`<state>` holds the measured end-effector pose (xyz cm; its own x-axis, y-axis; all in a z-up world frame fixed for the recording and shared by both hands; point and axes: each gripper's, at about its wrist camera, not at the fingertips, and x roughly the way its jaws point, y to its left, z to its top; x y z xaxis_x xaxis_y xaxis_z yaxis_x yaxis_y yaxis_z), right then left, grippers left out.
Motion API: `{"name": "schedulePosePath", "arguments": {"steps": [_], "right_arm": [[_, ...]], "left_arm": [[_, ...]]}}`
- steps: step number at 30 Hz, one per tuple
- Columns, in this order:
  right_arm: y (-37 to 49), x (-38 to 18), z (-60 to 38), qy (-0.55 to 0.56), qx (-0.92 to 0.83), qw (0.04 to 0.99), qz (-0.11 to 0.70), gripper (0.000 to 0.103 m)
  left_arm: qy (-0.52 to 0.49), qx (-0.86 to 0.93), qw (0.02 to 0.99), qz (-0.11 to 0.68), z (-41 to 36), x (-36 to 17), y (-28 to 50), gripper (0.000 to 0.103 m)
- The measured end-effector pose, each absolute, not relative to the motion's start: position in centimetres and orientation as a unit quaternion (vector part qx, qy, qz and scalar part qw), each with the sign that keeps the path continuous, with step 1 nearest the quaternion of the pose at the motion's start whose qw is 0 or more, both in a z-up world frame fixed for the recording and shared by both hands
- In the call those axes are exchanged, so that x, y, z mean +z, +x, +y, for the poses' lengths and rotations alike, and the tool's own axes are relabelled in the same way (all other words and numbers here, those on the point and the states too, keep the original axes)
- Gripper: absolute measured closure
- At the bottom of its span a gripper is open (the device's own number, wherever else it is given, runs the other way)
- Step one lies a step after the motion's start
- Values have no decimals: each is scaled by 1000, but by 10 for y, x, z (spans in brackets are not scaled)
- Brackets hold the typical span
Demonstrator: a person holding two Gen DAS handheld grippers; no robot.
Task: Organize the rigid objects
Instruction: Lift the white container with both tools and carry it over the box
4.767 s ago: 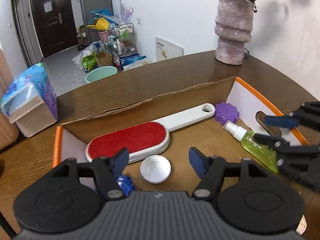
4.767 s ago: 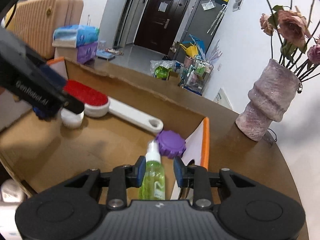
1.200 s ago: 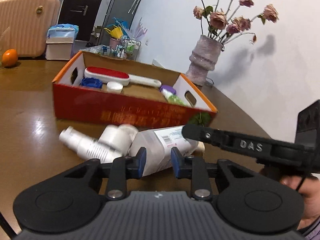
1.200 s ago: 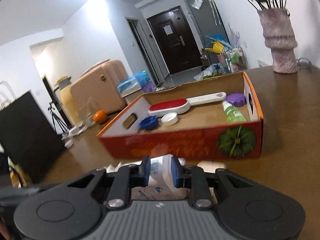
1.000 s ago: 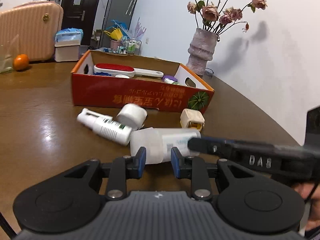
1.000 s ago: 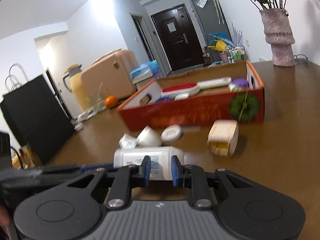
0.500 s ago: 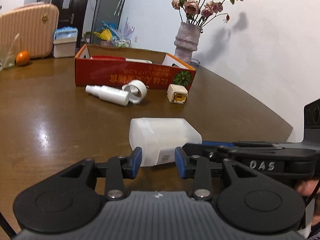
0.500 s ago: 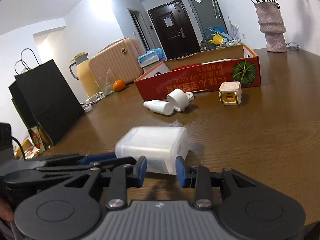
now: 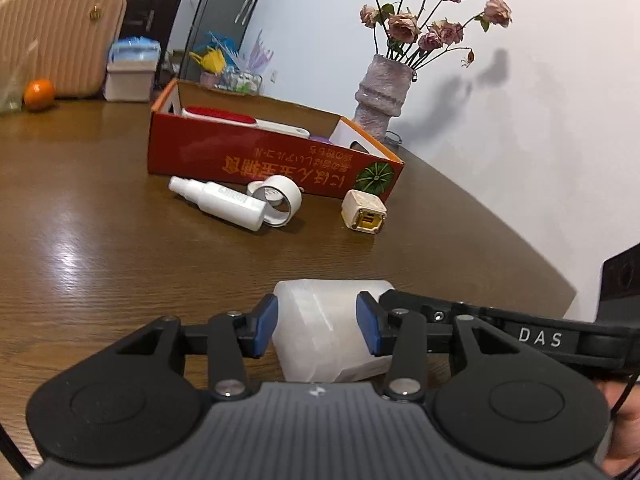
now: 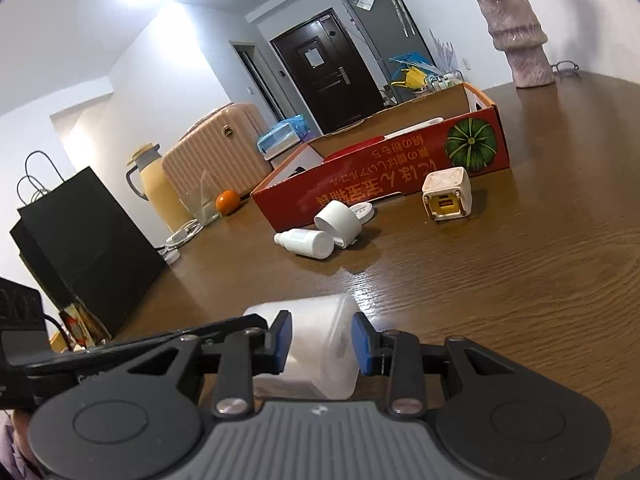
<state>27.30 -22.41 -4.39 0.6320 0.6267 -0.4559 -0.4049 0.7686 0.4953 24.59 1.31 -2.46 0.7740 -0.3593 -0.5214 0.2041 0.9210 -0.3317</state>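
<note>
While both tools grip it, left tool (image 9: 316, 326) and right tool (image 10: 320, 340) clamp a translucent, frosted plastic bottle (image 9: 320, 320) over the glossy wood-grain table (image 9: 100, 240); beyond stands a red cardboard box (image 9: 260, 160).

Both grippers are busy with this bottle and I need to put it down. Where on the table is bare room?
Bare tabletop lies between the translucent bottle and the white spray bottle, and right of the cube charger. It is crowded along the front of the red box, where the spray bottle and white caps lie.
</note>
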Motion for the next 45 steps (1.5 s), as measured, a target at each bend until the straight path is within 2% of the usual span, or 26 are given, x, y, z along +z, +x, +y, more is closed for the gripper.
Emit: {"name": "schedulePosePath", "arguments": {"steps": [6, 17, 21, 25, 34, 37, 45], "right_arm": [[276, -46, -223, 190, 299, 876, 326, 71], [251, -29, -219, 182, 302, 890, 289, 74], [251, -16, -225, 188, 298, 898, 265, 78], [262, -4, -229, 183, 290, 906, 248, 81], [346, 54, -240, 179, 285, 923, 188, 81], [397, 64, -243, 195, 282, 918, 197, 81], [532, 51, -236, 210, 257, 907, 259, 81]], "left_arm": [[-131, -150, 936, 290, 11, -27, 237, 61], [-80, -139, 967, 198, -2, -3, 200, 62], [-75, -137, 969, 193, -5, 3, 206, 69], [-87, -147, 967, 191, -2, 12, 224, 70], [-54, -173, 973, 141, -17, 74, 322, 70], [-49, -164, 975, 142, -24, 83, 367, 70], [-103, -146, 955, 237, -13, 70, 509, 70]]}}
